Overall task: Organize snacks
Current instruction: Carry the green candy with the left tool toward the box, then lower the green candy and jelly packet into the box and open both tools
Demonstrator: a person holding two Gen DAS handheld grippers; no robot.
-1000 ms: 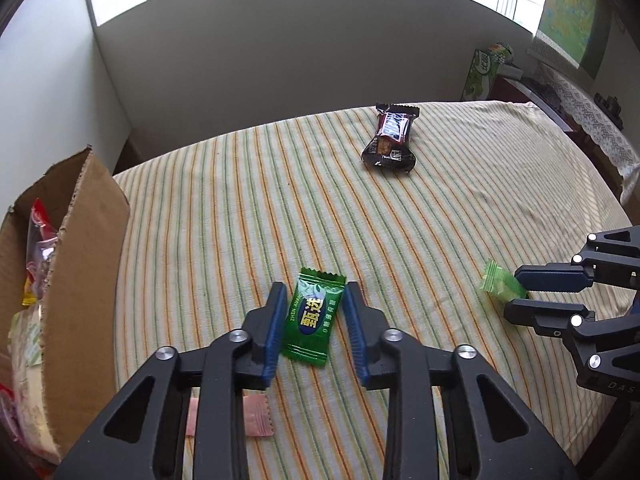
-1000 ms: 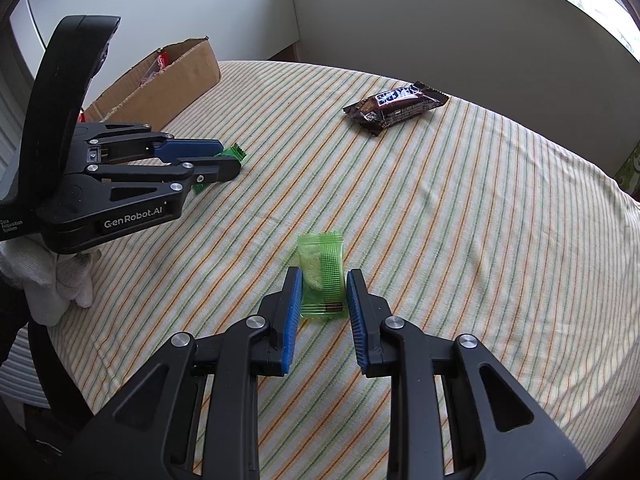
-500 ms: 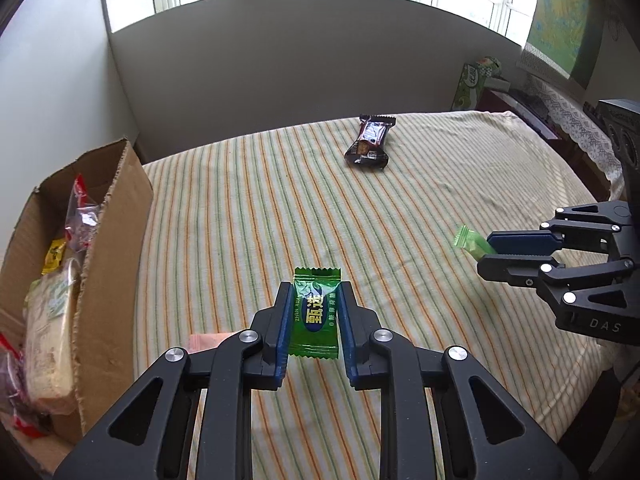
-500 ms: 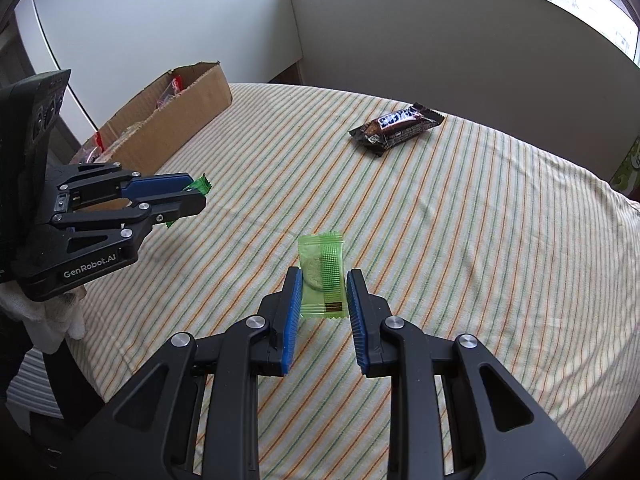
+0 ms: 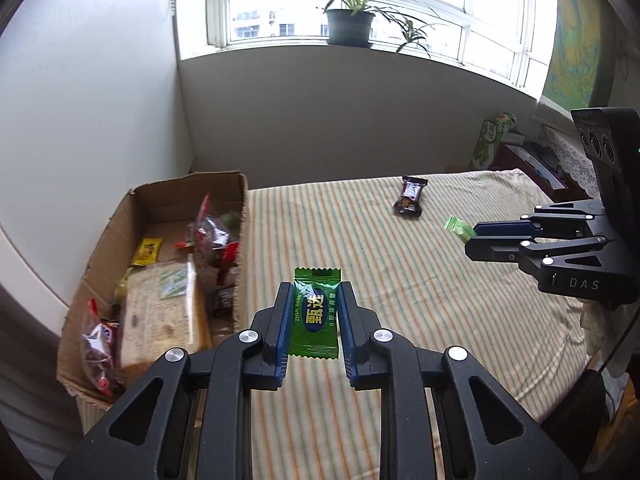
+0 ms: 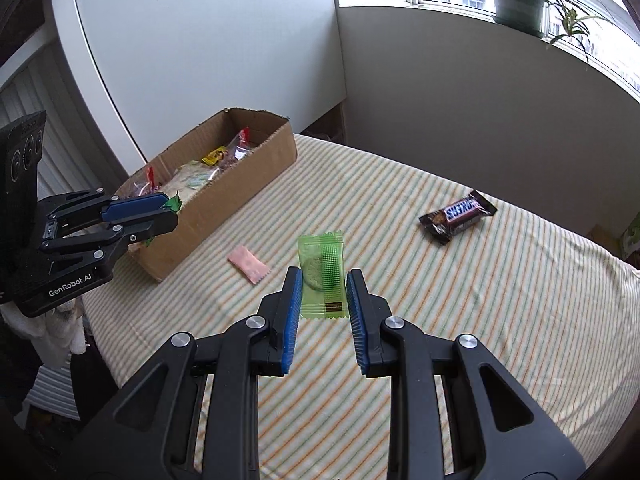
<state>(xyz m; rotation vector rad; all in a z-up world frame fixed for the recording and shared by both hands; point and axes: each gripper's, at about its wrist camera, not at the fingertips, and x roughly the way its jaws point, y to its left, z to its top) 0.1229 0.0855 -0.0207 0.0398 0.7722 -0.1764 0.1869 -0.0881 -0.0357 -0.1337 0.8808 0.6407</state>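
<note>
Both my grippers have come up off the bed, each with a snack. My left gripper is clamped on the green candy, now carried beside the box at the bed's left edge. My right gripper pinches the pale biscuit pack over the middle. So 2 are ready to drop in; the pink sachet and Snickers remain on the bed.
</note>
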